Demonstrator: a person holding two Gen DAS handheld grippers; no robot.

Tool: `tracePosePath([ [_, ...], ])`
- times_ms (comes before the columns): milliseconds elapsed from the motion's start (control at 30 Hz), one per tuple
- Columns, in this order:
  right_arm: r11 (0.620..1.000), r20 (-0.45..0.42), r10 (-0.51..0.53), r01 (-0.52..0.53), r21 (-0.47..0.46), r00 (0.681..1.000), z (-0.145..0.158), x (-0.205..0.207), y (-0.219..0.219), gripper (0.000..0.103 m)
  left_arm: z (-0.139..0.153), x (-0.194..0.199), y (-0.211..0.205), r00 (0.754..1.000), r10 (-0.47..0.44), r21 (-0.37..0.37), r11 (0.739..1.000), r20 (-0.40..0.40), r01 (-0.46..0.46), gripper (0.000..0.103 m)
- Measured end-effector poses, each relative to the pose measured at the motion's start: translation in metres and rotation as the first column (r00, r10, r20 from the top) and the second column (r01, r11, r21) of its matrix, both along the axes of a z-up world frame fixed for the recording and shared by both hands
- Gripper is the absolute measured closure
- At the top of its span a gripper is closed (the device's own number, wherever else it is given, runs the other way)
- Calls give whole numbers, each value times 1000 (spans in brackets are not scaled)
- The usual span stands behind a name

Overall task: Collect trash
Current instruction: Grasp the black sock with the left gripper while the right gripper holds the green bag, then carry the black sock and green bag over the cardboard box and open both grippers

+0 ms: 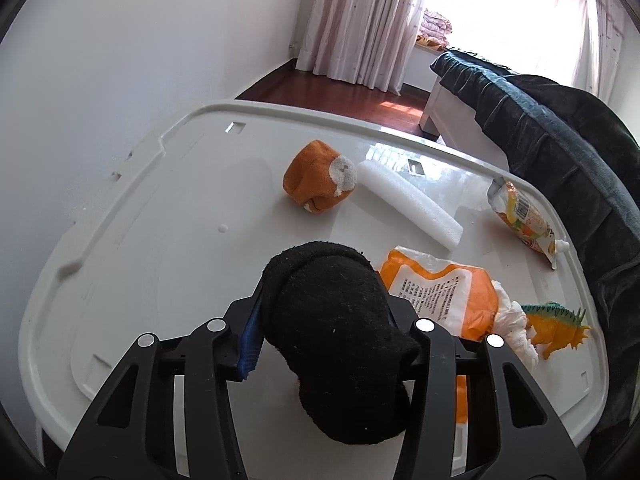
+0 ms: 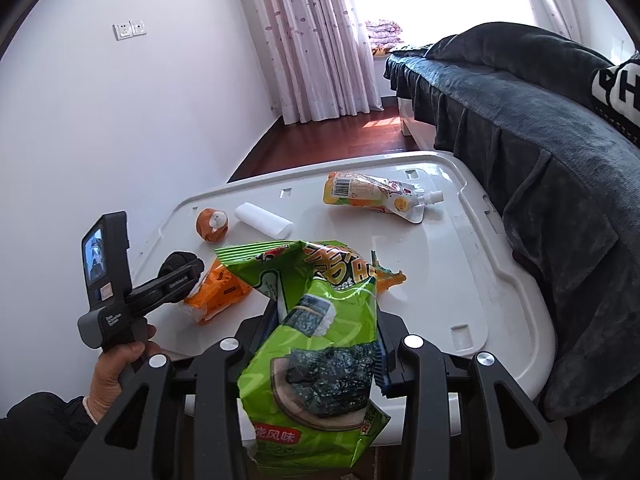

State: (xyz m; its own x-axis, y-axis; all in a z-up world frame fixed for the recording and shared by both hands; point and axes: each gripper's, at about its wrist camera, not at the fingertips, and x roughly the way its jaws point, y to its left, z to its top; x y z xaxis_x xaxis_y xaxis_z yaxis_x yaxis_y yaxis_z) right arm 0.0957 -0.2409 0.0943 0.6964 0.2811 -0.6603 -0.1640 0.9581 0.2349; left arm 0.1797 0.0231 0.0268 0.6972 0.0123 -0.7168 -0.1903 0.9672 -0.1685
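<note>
Two tongs, both full: your right tongs (image 2: 326, 320) are clamped nearly shut on the green bag (image 2: 320, 360), which hangs crumpled over the near edge of the surface (image 1: 160, 240). Your left tongs (image 1: 326, 292) are about half closed on the black sock (image 1: 340, 340), pads against its sides, with its long axis running near to far along the tongs.

What matters next is the orange wrapper (image 1: 440, 284). It lies flat just right of the left tongs, touching the sock's right flank, and it is much nearer that hand than the other. The foam strip (image 1: 408, 204) and the pouch (image 1: 524, 216) lie farther off, to the far right (the pouch almost at the edge by the bed). I'd judge you must empty the left tongs first, then reach right.
</note>
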Motion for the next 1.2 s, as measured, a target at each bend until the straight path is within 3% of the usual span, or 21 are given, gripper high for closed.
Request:
tracePosePath([
  [300,1000,28,13,-12,-7,1000,4,-5,11,64,93,-30,5,985,-55,47,998,166,48,56],
  [400,1000,41,28,-27,-9,999,4,-9,16,64,128,-60,-4,968,-100,112,991,230,76,56],
  [567,998,83,51,-48,-34,995,6,-29,26,64,144,-113,-25,954,-166,216,970,251,112,56],
  [733,996,107,64,-56,-73,992,-5,-70,37,64,115,-167,-37,964,-195,218,964,179,154,56],
  [1000,994,-42,83,-86,-73,996,-58,-141,55,64,28,-229,-42,987,-162,116,980,-19,163,56],
  [1200,994,-130,42,-55,-95,991,-88,-156,59,64,-37,-247,-40,965,-162,88,979,-206,183,56],
])
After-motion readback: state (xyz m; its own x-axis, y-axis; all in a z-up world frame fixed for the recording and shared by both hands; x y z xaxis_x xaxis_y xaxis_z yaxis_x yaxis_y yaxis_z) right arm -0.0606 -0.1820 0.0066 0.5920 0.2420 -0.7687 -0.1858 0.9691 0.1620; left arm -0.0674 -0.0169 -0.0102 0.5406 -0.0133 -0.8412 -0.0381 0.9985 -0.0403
